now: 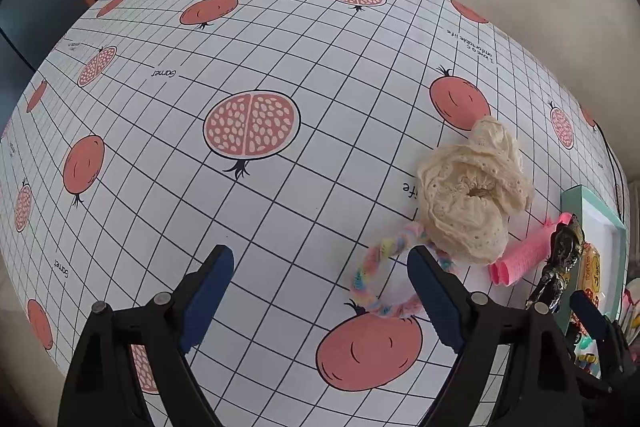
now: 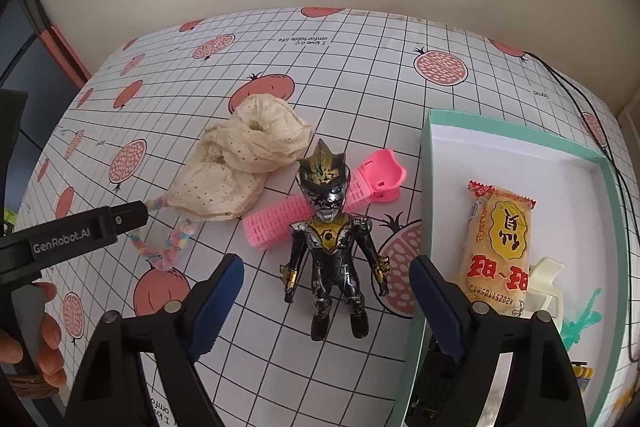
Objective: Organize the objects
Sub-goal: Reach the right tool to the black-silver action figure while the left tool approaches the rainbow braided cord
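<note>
Both grippers are open: the right gripper (image 2: 326, 297) straddles the black figure (image 2: 332, 247); the left gripper (image 1: 320, 291) hovers beside the braided loop (image 1: 380, 283) on the bench (image 1: 280, 227).

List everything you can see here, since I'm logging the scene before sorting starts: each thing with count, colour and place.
tablecloth: one, white grid with pink pomegranates, covering the table
box: one, teal rim and white inside, right side of the table
snack packet: one, yellow and red, inside the box
lace scrunchies: two, cream, left of the figure, overlapping
braided hair tie: one, pastel, in front of the scrunchies
hair roller: one, pink, behind the figure
hair clip: one, pink, at the roller's far end
toy figure: one, black, silver and gold, lying left of the box
left gripper: open, empty
right gripper: open, over the figure
hand: one, at the left edge
</note>
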Available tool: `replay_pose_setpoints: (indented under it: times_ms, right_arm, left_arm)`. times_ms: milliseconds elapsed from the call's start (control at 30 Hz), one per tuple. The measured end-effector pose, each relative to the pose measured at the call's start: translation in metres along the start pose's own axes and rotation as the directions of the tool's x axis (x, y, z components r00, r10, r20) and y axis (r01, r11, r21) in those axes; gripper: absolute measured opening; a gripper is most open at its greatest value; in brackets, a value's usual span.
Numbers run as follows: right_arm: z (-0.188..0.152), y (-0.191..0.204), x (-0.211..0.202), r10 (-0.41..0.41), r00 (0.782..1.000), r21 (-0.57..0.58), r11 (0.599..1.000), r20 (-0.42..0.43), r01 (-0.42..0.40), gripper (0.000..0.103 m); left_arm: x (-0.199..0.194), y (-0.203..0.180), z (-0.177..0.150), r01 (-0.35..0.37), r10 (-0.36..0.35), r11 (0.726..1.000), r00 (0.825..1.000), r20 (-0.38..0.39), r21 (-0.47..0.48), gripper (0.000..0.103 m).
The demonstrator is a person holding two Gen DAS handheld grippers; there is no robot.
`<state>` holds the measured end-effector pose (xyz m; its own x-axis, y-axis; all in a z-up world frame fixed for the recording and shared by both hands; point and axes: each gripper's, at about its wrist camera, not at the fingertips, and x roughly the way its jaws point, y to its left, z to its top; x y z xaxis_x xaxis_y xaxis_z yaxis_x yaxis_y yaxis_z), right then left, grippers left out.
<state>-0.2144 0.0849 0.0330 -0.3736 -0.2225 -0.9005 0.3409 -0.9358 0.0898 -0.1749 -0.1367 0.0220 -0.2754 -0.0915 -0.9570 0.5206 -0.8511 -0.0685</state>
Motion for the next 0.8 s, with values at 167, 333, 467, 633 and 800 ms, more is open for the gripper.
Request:
replay_pose_setpoints:
  times_ms: [167, 333, 467, 633, 800]
  right_arm:
    - [-0.003, 0.002, 0.007, -0.010, 1.000, -0.011, 1.000, -0.018, 0.010, 0.084]
    - [-0.005, -0.001, 0.012, -0.016, 1.000, -0.006, 1.000, -0.027, 0.016, 0.079]
    - [-0.006, 0.000, 0.012, -0.014, 1.000, -0.006, 1.000, -0.029, 0.013, 0.074]
    - [-0.006, -0.001, 0.013, -0.006, 0.999, 0.006, 1.000, -0.039, 0.007, 0.064]
    - [-0.006, -0.002, 0.012, 0.003, 0.999, 0.011, 1.000, -0.044, -0.003, 0.064]
  left_arm:
    - [0.003, -0.002, 0.001, -0.002, 0.002, 1.000, 1.000, 0.005, 0.012, 0.088]
    - [0.005, -0.006, 0.000, -0.001, 0.001, 1.000, 1.000, 0.003, 0.031, 0.082]
    - [0.006, -0.010, -0.001, -0.004, 0.003, 0.999, 1.000, 0.003, 0.045, 0.081]
    - [0.008, -0.013, -0.001, 0.010, -0.010, 0.998, 1.000, -0.004, 0.062, 0.067]
    - [0.008, -0.016, -0.002, 0.023, -0.022, 0.996, 1.000, -0.013, 0.083, 0.048]
